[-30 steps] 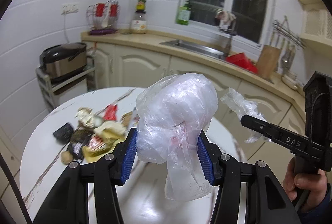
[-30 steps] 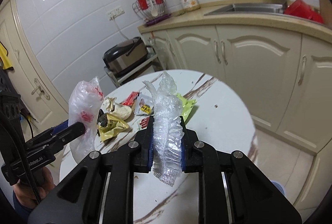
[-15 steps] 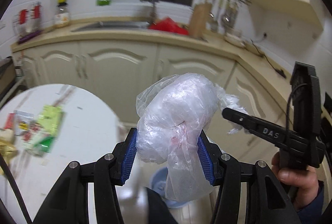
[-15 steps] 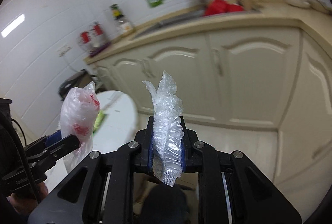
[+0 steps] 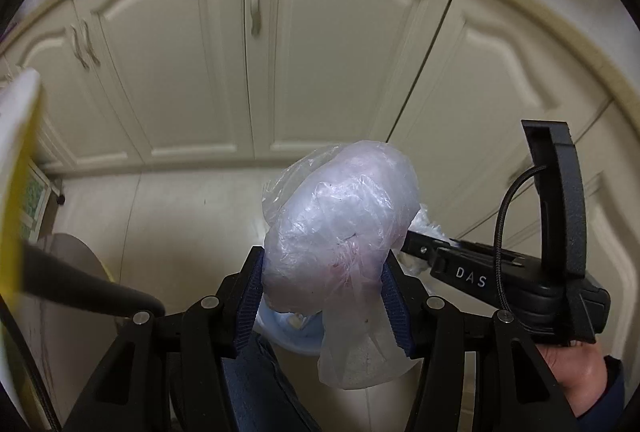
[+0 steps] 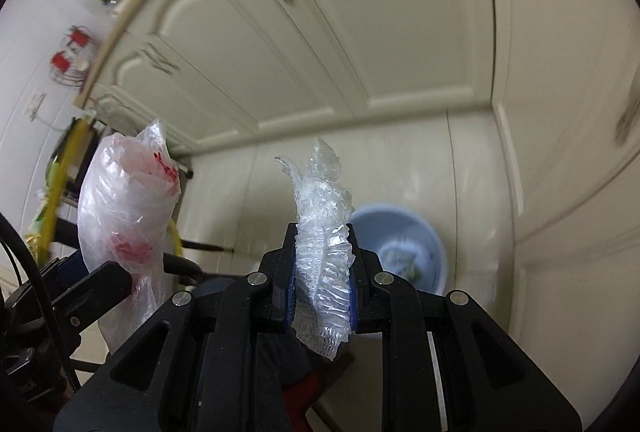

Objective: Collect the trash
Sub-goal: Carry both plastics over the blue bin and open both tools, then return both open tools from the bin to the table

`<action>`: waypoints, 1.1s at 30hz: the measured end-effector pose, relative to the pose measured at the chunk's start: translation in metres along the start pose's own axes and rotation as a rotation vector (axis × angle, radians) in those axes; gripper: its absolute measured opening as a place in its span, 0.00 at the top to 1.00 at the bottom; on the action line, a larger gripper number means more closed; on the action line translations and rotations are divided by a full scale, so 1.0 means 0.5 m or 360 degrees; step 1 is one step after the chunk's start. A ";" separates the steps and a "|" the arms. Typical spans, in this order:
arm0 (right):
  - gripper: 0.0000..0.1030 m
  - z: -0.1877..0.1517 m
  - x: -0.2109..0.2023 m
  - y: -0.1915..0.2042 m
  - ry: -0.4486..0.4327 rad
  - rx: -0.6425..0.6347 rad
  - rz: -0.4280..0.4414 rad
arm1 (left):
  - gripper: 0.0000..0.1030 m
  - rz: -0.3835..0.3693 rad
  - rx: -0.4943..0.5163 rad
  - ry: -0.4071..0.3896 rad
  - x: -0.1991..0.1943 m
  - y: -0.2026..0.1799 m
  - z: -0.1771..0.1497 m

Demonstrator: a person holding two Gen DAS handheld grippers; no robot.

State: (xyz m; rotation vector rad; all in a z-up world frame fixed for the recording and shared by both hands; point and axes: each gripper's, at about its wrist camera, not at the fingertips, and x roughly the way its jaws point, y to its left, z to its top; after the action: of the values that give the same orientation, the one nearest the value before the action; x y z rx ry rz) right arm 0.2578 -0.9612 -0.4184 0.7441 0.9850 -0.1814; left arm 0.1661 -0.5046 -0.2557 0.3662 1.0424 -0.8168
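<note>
Gripping bag (image 5: 340, 224), left gripper (image 5: 324, 288); right gripper (image 6: 322, 272) clamped on film (image 6: 324, 252); bin (image 6: 400, 248) below.

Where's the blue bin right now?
Right wrist view: blue bin on the floor, right of the crumpled wrap, below the cabinet doors.

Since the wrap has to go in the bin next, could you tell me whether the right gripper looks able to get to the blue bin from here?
Probably yes: the right gripper, shut on the plastic wrap, has open floor up to the blue bin, whose mouth is uncovered.
</note>
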 end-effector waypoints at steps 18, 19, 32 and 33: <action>0.05 -0.039 0.158 -0.137 0.0208 0.0406 -0.0001 | 0.28 0.0138 -0.0011 0.0256 0.157 0.005 0.063; 0.01 -0.039 0.151 -0.140 0.0197 0.0419 -0.0027 | 0.28 0.0143 -0.0002 0.0252 0.148 0.004 0.058; 0.00 -0.003 -0.030 -0.079 -0.0081 0.0374 -0.0139 | 0.28 0.0072 0.0032 -0.0074 -0.059 -0.001 0.017; 0.00 0.003 -0.050 -0.064 -0.0114 0.0355 -0.0127 | 0.27 0.0065 0.0031 -0.0115 -0.088 0.000 0.012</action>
State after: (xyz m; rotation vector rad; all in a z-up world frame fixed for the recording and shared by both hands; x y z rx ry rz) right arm 0.2300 -0.9906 -0.4133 0.8957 0.9361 -0.3898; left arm 0.1590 -0.4899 -0.2144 0.3710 0.9574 -0.7985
